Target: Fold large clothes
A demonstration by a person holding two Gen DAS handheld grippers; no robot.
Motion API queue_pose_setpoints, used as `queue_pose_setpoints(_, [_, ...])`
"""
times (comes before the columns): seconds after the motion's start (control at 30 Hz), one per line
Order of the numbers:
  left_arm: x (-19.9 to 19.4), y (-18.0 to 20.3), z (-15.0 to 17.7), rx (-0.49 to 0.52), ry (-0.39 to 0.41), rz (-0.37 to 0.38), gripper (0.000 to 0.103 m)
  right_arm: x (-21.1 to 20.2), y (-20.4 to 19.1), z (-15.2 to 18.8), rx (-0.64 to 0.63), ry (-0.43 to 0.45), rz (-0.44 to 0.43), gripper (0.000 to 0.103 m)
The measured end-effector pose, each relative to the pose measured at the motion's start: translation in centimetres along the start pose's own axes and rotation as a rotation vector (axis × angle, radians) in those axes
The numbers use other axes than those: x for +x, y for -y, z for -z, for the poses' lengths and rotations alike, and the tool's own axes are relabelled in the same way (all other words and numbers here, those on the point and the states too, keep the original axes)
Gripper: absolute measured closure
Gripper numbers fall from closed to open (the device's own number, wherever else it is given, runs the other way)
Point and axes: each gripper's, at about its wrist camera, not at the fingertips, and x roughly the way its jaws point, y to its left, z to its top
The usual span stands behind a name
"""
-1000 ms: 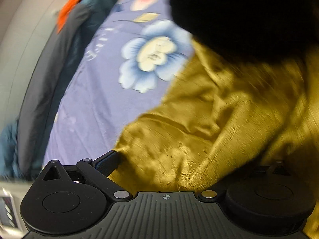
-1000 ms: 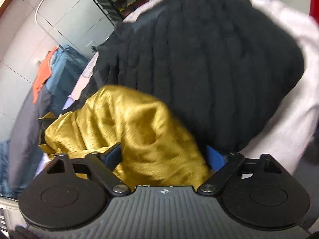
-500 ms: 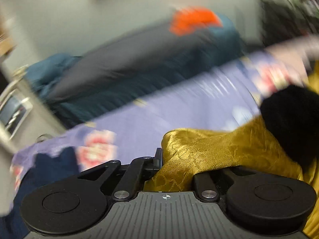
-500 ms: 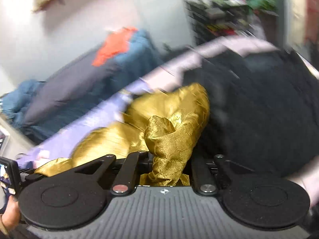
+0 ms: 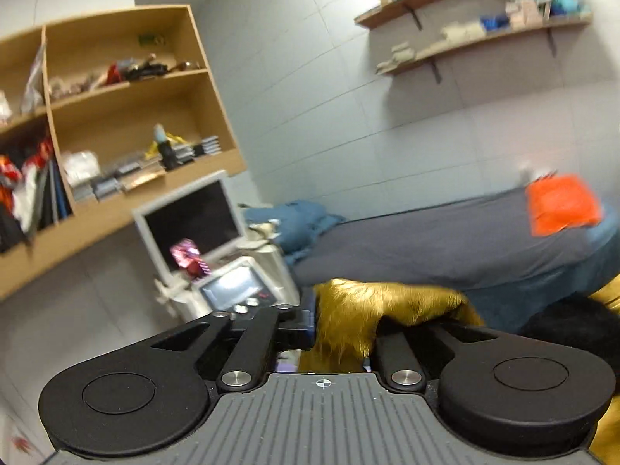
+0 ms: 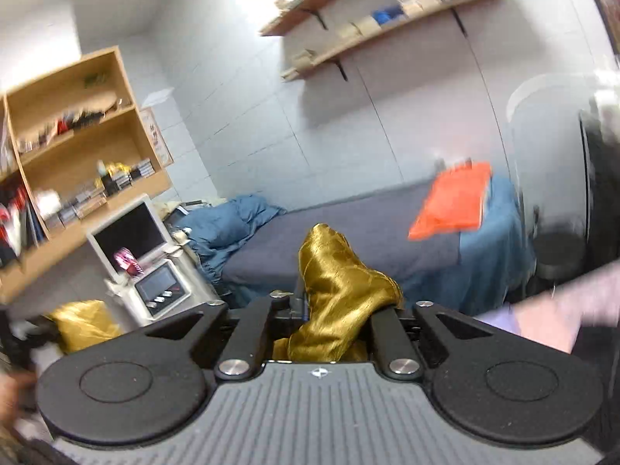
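A shiny gold garment [image 5: 391, 302] is bunched between the fingers of my left gripper [image 5: 348, 316], which is raised and points almost level at the room. Its jaws are opening, and the pads still press on the cloth. In the right wrist view another fold of the gold garment [image 6: 333, 267] stands up between the fingers of my right gripper [image 6: 343, 302]. Those jaws are opening too, still on the cloth. More of the gold garment [image 6: 83, 321] hangs at the lower left. The rest of it is hidden below both views.
A black garment [image 5: 573, 321] lies low at the right. Ahead stand a grey-covered bed [image 5: 445, 240] with an orange piece [image 5: 562, 203] and blue bedding [image 5: 302, 221], a white monitor [image 5: 190, 217], a small device [image 6: 161, 286] and a wooden bookcase [image 5: 128, 116].
Both grippers closed on the gold garment and rose from the flowered sheet, rolling upright. The views swung from the bed surface up to the room's far wall.
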Motion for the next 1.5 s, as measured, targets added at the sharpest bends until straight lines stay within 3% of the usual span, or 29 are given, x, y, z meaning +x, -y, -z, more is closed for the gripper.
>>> queue_pose_setpoints(0.03, [3.0, 1.0, 1.0, 0.040, -0.066, -0.021, 0.000, 2.8, 0.1, 0.2, -0.005, -0.043, 0.016, 0.060])
queue_pose_setpoints(0.07, [5.9, 2.1, 2.5, 0.078, -0.132, -0.038, 0.000, 5.7, 0.2, 0.8, -0.003, -0.091, 0.058, 0.028])
queue_pose_setpoints(0.1, [9.3, 3.4, 4.5, 0.117, -0.230, -0.049, 0.000, 8.6, 0.3, 2.0, 0.010, -0.136, 0.130, 0.007])
queue_pose_setpoints(0.13, [12.3, 4.8, 6.8, 0.150, -0.329, -0.054, 0.000, 11.3, 0.4, 3.6, 0.020, -0.197, 0.210, 0.003])
queue_pose_setpoints(0.2, [16.0, 7.4, 12.2, 0.215, -0.476, -0.070, 0.000, 15.6, 0.9, 7.4, 0.000, -0.331, 0.363, 0.016])
queue_pose_setpoints(0.3, [16.1, 9.2, 20.0, 0.263, -0.658, -0.119, 0.000, 16.9, 1.7, 14.4, -0.054, -0.443, 0.418, 0.021])
queue_pose_setpoints(0.37, [13.0, 9.2, 24.0, 0.208, -0.697, -0.048, 0.000, 15.6, 2.5, 18.4, -0.027, -0.509, 0.437, 0.020])
queue_pose_setpoints(0.47, [6.6, 8.6, 27.7, 0.092, -0.731, 0.134, 0.000, 11.4, 4.5, 22.9, 0.023, -0.567, 0.431, 0.020])
queue_pose_setpoints(0.57, [1.4, 8.1, 29.0, 0.029, -0.695, 0.277, 0.000, 6.8, 6.1, 25.0, 0.090, -0.570, 0.459, 0.018])
queue_pose_setpoints(0.67, [-0.6, 8.0, 29.0, -0.012, -0.645, 0.391, 0.000, 3.3, 8.2, 25.1, 0.181, -0.537, 0.466, 0.012])
queue_pose_setpoints(0.8, [1.5, 9.8, 28.5, -0.053, -0.618, 0.490, 0.000, 3.7, 9.8, 25.3, 0.207, -0.558, 0.459, 0.013])
queue_pose_setpoints(0.93, [5.2, 13.8, 29.7, 0.006, -0.671, 0.609, 0.000, 5.8, 10.6, 27.4, 0.187, -0.630, 0.427, 0.010])
queue_pose_setpoints(1.03, [5.6, 17.2, 30.5, 0.052, -0.691, 0.653, 0.000, 6.8, 9.3, 29.4, 0.056, -0.659, 0.445, 0.007])
queue_pose_setpoints(1.13, [4.6, 19.3, 30.6, 0.006, -0.694, 0.649, 0.000, 6.8, 7.5, 30.3, -0.041, -0.681, 0.465, 0.021])
queue_pose_setpoints(1.2, [3.7, 19.7, 30.4, -0.016, -0.690, 0.648, 0.000, 6.1, 7.0, 30.1, -0.022, -0.694, 0.449, 0.063])
queue_pose_setpoints(1.23, [3.2, 19.7, 30.1, -0.023, -0.698, 0.650, 0.000, 5.7, 7.2, 29.9, 0.042, -0.709, 0.377, 0.091])
queue_pose_setpoints(1.27, [2.9, 19.4, 29.6, -0.032, -0.705, 0.649, 0.009, 5.6, 7.5, 29.7, 0.130, -0.711, 0.323, 0.095])
queue_pose_setpoints(1.3, [2.7, 18.8, 29.0, -0.056, -0.711, 0.660, 0.028, 5.1, 7.4, 29.0, 0.190, -0.693, 0.289, 0.095])
queue_pose_setpoints(1.4, [1.8, 14.9, 25.0, -0.189, -0.658, 0.704, 0.041, 3.3, 5.6, 24.9, 0.241, -0.598, 0.159, 0.096])
queue_pose_setpoints(1.5, [-0.4, 9.9, 19.1, -0.279, -0.562, 0.749, 0.043, 1.0, 4.2, 19.0, 0.368, -0.499, -0.008, 0.096])
